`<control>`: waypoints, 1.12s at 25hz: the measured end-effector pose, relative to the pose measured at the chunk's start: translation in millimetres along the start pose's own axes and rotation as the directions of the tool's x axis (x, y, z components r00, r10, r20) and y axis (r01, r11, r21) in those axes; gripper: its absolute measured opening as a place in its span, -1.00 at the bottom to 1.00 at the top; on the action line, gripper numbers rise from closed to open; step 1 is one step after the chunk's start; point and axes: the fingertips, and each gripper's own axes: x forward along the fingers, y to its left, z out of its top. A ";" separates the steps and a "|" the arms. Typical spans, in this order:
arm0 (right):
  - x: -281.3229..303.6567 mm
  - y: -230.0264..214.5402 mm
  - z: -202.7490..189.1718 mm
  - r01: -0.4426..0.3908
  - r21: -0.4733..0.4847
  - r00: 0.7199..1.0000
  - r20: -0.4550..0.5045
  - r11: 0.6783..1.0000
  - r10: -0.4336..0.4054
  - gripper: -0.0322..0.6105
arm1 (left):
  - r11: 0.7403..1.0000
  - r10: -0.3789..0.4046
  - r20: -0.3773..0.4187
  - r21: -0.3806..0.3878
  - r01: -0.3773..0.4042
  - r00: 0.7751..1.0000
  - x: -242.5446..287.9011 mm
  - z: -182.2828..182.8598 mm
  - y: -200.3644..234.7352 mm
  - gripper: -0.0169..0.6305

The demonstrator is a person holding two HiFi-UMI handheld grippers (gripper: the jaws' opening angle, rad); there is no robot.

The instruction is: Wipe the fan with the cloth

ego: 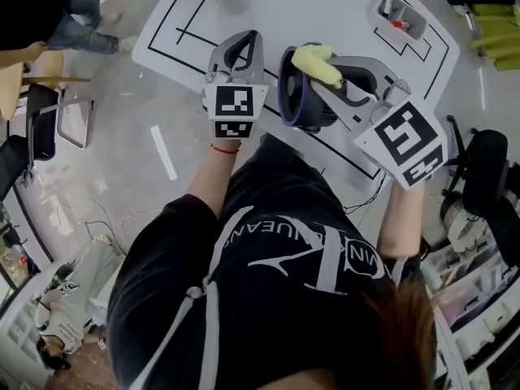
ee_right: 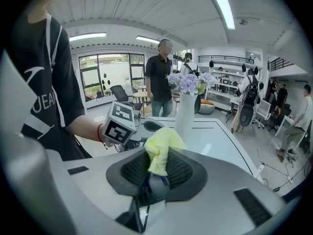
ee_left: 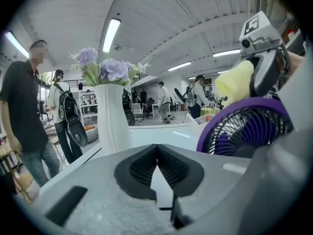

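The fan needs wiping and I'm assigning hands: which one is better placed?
Right. The right tongs are shut on the yellow cloth, close above the purple fan; the left tongs are shut with nothing in them.

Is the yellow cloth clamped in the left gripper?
No, the yellow cloth sits between the right gripper jaws; the left gripper is shut empty.

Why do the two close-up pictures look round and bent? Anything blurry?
Left gripper view: a wide lens curves the ceiling lights and blackens the corners; the left hand-held gripper looks soft. Right gripper view: same bending, yellow cloth fairly sharp. Head view: the white table nearly washes out.
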 end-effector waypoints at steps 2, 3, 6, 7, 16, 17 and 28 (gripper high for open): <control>-5.4 7.0 -2.6 0.027 -0.013 1.000 0.014 1.000 -0.027 -0.64 | 1.000 -0.001 0.010 0.000 0.001 1.000 -5.9 5.6 -8.0 -0.91; -7.4 11.1 -4.5 0.036 -0.017 0.999 0.018 0.999 -0.036 -0.64 | 1.000 -0.003 0.013 0.000 0.003 1.000 -9.8 6.8 -12.4 -0.91; -11.8 25.5 -9.8 0.052 -0.030 0.998 0.021 0.998 -0.051 -0.64 | 1.000 -0.001 0.016 0.004 0.001 1.000 -24.1 6.6 -22.2 -0.91; -13.4 29.8 -11.4 0.059 -0.037 0.998 0.020 0.998 -0.058 -0.64 | 1.000 0.004 0.018 0.001 -0.004 1.000 -29.4 6.3 -23.9 -0.91; -15.2 68.5 -34.2 0.128 -0.126 0.991 -0.012 0.984 -0.130 -0.64 | 0.998 0.061 0.021 -0.024 -0.060 0.998 -85.6 -11.3 -36.3 -0.91; -14.4 71.9 -36.5 0.138 -0.134 0.990 -0.013 0.981 -0.141 -0.64 | 0.997 0.069 0.020 -0.026 -0.068 0.997 -91.8 -13.6 -36.6 -0.91; -0.3 99.9 -62.1 0.225 -0.217 0.971 -0.033 0.950 -0.238 -0.64 | 0.991 0.129 0.026 -0.039 -0.128 0.991 -146.5 -30.5 -39.8 -0.91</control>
